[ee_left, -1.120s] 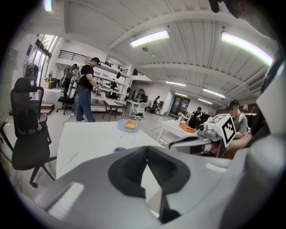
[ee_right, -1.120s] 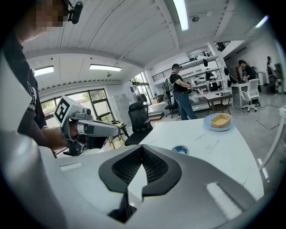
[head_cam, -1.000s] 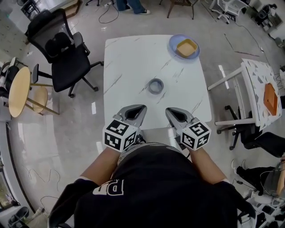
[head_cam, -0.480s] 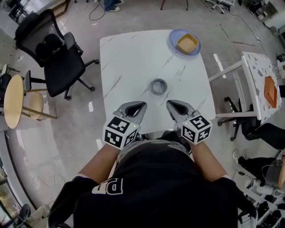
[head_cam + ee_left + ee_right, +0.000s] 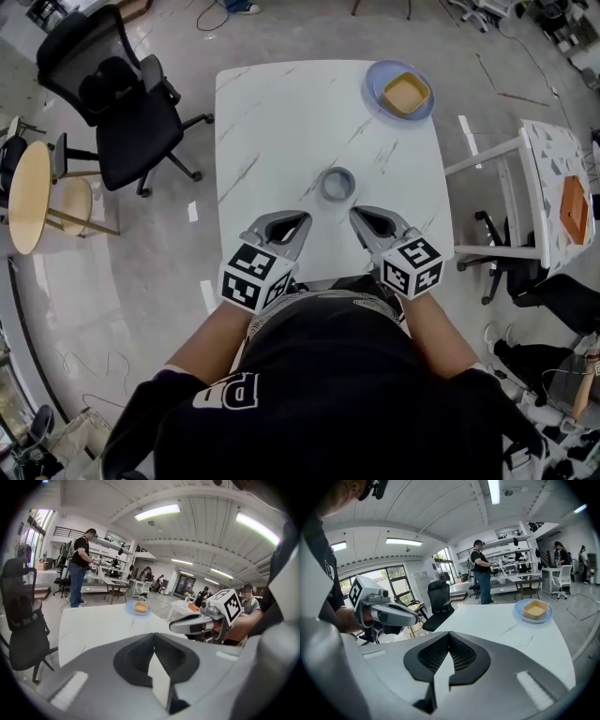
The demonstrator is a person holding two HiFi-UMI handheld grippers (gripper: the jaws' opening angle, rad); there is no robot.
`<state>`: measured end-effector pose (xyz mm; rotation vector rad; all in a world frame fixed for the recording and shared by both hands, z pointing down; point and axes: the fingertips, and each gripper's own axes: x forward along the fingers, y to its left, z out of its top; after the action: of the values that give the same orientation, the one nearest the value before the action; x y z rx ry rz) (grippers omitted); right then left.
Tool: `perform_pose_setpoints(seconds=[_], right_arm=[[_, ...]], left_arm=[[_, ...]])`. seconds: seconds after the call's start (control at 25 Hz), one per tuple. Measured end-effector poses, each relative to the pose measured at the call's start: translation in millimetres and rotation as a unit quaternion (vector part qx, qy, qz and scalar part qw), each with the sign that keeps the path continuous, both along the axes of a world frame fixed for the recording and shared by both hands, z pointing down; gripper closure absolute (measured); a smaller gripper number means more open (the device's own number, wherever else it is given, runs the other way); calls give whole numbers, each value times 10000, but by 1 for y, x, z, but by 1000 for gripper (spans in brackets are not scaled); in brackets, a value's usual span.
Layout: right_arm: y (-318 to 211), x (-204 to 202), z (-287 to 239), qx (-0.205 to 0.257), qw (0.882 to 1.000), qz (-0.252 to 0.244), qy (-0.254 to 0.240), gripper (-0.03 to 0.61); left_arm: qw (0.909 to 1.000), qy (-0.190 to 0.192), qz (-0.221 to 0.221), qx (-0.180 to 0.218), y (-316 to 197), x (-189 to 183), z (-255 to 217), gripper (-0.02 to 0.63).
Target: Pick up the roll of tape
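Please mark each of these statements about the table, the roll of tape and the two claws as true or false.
1. The roll of tape lies flat on the white table. True.
2. The left claw holds the tape. False: it is shut on nothing, nearer the person than the tape.
3. The right claw is wide open. False: its jaws are together.
4. A blue plate with a yellow dish stands near the table's far right corner. True.
5. The black chair stands right of the table. False: it stands to the left.
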<state>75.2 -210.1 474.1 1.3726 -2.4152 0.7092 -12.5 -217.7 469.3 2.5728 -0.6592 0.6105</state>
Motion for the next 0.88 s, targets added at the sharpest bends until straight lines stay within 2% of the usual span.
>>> perform_pose_setpoints(seconds=[0.4, 0.88], right_arm=[[-7, 11, 4, -37, 9982, -596, 85, 578], [-9, 22, 9, -12, 9951, -976, 172, 578]], left_arm=[[9988, -29, -488, 13, -3, 15, -4, 554], [9965, -69, -837, 48, -1, 27, -6, 555]])
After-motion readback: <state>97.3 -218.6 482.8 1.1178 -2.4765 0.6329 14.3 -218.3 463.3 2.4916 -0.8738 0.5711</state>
